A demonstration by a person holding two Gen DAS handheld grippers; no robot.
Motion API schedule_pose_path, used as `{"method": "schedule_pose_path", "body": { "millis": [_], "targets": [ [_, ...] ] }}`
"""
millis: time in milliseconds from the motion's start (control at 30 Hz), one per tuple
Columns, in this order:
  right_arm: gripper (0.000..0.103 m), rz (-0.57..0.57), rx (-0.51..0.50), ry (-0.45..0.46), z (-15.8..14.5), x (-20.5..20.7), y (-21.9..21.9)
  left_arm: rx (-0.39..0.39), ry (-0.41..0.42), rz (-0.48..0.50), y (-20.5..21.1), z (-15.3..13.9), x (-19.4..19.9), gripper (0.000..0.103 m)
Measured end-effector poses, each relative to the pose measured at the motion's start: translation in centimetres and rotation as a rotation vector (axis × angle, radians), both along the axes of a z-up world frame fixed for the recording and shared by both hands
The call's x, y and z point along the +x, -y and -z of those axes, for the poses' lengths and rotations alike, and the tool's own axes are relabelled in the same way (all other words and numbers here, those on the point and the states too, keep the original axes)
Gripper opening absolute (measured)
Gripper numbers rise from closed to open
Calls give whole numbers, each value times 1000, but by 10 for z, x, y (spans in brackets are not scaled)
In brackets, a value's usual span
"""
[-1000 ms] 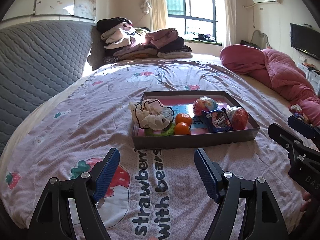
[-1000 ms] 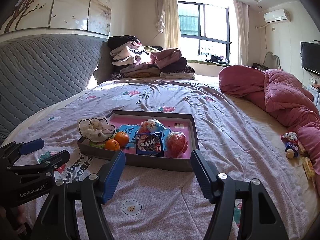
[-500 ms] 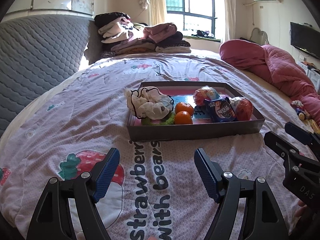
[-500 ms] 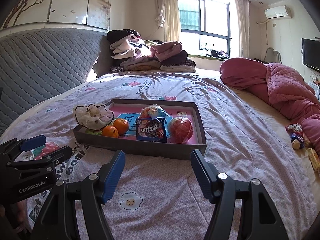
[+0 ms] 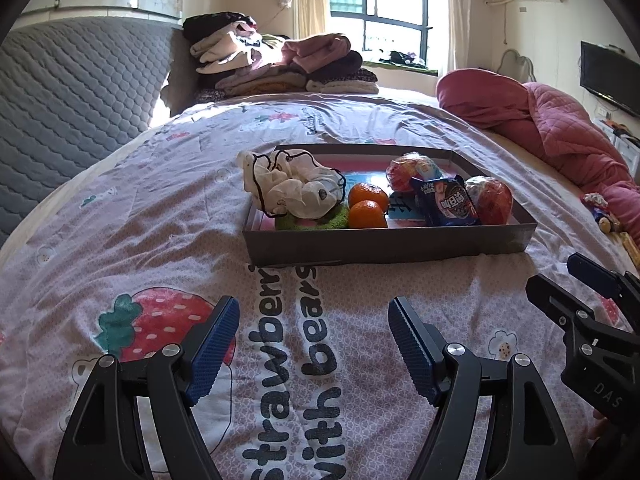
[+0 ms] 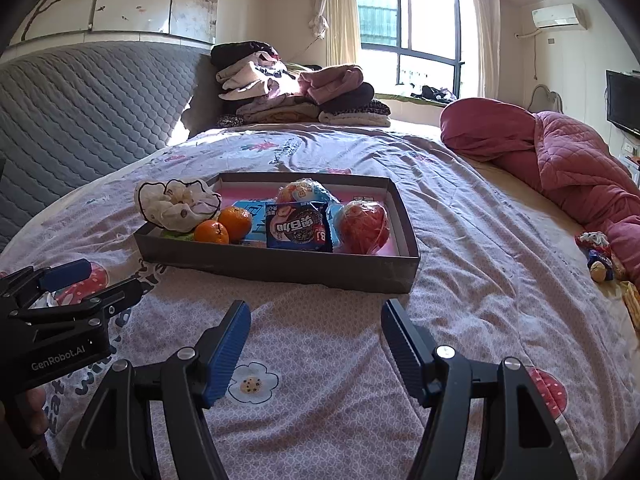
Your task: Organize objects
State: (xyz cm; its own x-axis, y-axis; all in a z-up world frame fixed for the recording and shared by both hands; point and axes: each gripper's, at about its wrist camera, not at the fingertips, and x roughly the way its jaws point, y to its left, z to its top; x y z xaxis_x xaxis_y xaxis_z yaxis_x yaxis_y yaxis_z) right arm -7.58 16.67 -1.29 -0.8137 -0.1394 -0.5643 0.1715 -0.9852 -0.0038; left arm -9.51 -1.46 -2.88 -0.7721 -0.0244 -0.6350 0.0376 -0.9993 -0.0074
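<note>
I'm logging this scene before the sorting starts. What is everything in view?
tray: 1, grey with pink floor, on the bedspread
tangerines: 2, orange, in tray, left of middle
scrunchie: 1, cream with dark trim, over tray's left corner
snack packet: 1, blue, in tray, upright
wrapped balls: 2, red-orange, in tray, right side
bedspread: 1, lilac print
folded clothes: 1 pile, mixed, far end
quilt: 1, pink, right
small toy: 1, multicoloured, right edge
left gripper: 1, open
right gripper: 1, open

Matt cardboard tray [image 5: 384, 246], glossy snack packet [image 5: 446, 202], cotton bedsheet [image 5: 160, 216].
</note>
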Motion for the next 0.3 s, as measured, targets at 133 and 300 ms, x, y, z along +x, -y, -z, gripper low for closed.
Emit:
{"method": "schedule_pose_path", "body": {
  "millis": [133,300],
  "targets": [
    [67,6,-3,11,3,-3,-1,-1,-5,2,0,2,-3,78],
    [67,14,-9,24,5,-6,-3,-13,-6,-5,-1,5,-2,78]
  ]
}}
